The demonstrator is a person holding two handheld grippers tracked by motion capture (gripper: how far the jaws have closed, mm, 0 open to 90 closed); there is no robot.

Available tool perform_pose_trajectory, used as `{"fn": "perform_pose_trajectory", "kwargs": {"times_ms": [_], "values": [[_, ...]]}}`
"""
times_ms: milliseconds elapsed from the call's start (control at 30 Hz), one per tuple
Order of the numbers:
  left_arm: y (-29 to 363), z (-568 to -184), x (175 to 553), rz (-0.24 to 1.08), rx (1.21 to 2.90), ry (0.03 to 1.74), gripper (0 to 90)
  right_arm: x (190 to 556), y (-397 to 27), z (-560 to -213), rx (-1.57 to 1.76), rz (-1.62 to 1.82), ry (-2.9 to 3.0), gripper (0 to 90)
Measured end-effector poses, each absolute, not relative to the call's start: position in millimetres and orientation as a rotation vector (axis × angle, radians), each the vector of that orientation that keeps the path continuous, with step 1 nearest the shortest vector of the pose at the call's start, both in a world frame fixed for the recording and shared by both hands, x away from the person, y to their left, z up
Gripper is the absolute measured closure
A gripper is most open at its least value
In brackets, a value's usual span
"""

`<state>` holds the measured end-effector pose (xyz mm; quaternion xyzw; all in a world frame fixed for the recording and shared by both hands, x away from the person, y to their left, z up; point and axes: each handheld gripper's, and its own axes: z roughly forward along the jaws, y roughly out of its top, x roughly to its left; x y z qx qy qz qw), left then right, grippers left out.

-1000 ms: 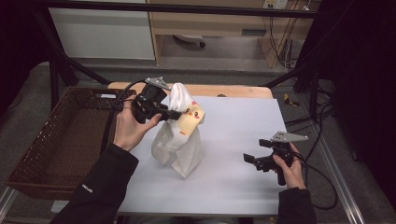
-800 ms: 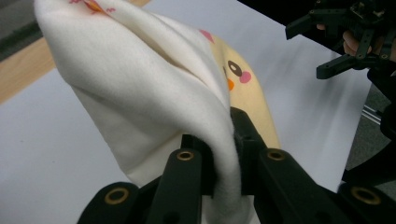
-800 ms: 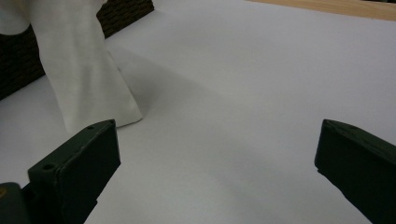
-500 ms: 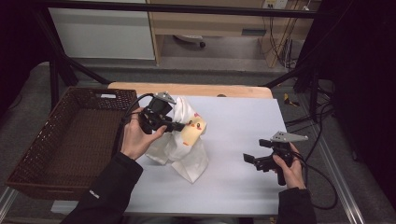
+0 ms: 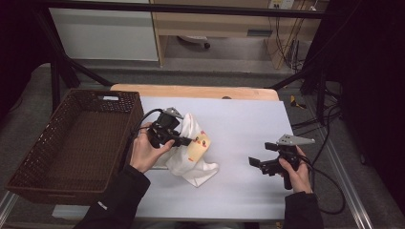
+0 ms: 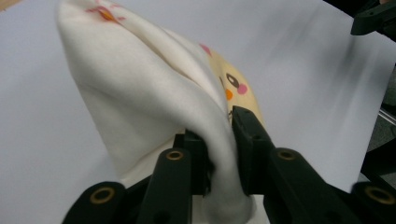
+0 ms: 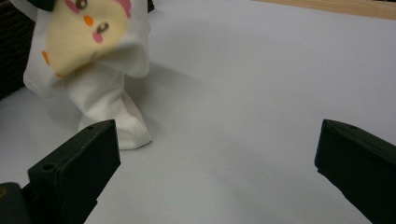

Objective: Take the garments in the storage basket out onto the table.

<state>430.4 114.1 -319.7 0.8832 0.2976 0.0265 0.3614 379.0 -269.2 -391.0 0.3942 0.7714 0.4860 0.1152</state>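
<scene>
A white cloth (image 5: 196, 164) printed with a yellow chick face lies half slumped on the white table (image 5: 243, 119), its top still raised. My left gripper (image 5: 189, 141) holds that raised top. In the left gripper view a fold of the cloth (image 6: 140, 93) fills the gap between the jaws of the left gripper (image 6: 217, 133), which have just been opening a little and still touch it. My right gripper (image 5: 254, 162) rests low at the table's right, its jaws wide apart. The right gripper (image 7: 217, 140) has bare table between its jaws, with the cloth (image 7: 88, 42) farther off.
A dark wicker basket (image 5: 28, 162) stands at the table's left edge, close to my left hand. A wooden strip (image 5: 191, 90) runs along the table's far edge. Cables trail off the right side.
My left hand has come down with the cloth, which hung free before and now slumps on the table. The right hand has kept still.
</scene>
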Motion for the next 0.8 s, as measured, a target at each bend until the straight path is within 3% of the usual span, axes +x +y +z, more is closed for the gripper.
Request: {"fn": "perform_pose_trajectory", "kwargs": {"times_ms": [333, 500, 800], "values": [[120.1, -315.5, 423.8, 0.164, 2.27, 0.825, 30.2, 379.0, -269.5, -390.9, 1.154, 1.425, 2.26, 0.7], [133.6, -304.3, 415.2, 0.198, 2.224, 0.828, 20.2, 378.7, -269.8, -390.4, 1.159, 1.429, 2.257, 0.7], [149.9, -290.1, 401.7, 0.23, 2.179, 0.826, 15.0, 378.8, -269.6, -390.6, 1.155, 1.427, 2.259, 0.7]]}}
